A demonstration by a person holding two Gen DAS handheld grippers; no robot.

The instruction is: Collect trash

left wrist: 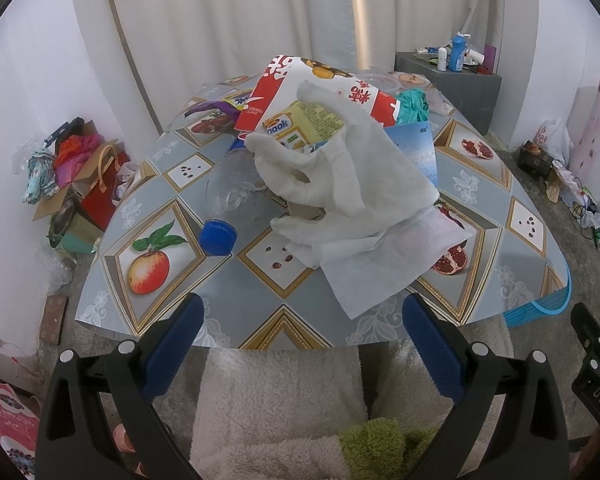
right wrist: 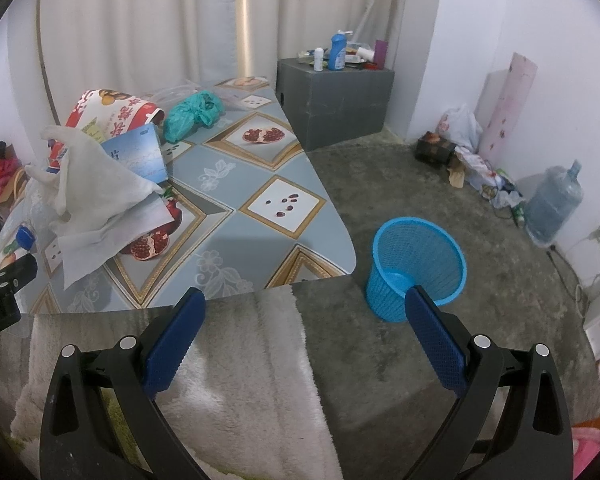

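The white tissue (left wrist: 364, 264) lies crumpled on the table (left wrist: 228, 312), straight ahead of the left gripper (left wrist: 300, 344), its long side running toward the right edge. That gripper is nearer; the right gripper (right wrist: 306, 340) faces the one blue basket (right wrist: 418, 264) on the floor. Both grippers stand spread, empty. Behind: one clear bottle (left wrist: 236, 192), one blue cap (left wrist: 219, 237), one red-and-white wrapper (left wrist: 300, 80), one teal bag (left wrist: 414, 104).

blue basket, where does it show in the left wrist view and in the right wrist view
Left wrist view: only a sliver of the blue basket shows, at the right edge, past the table's near right corner.
Right wrist view: the whole blue basket stands on the floor right of centre, just off the table's corner, above the right gripper.
Shared landmark: the white tissue over the pomegranate print.
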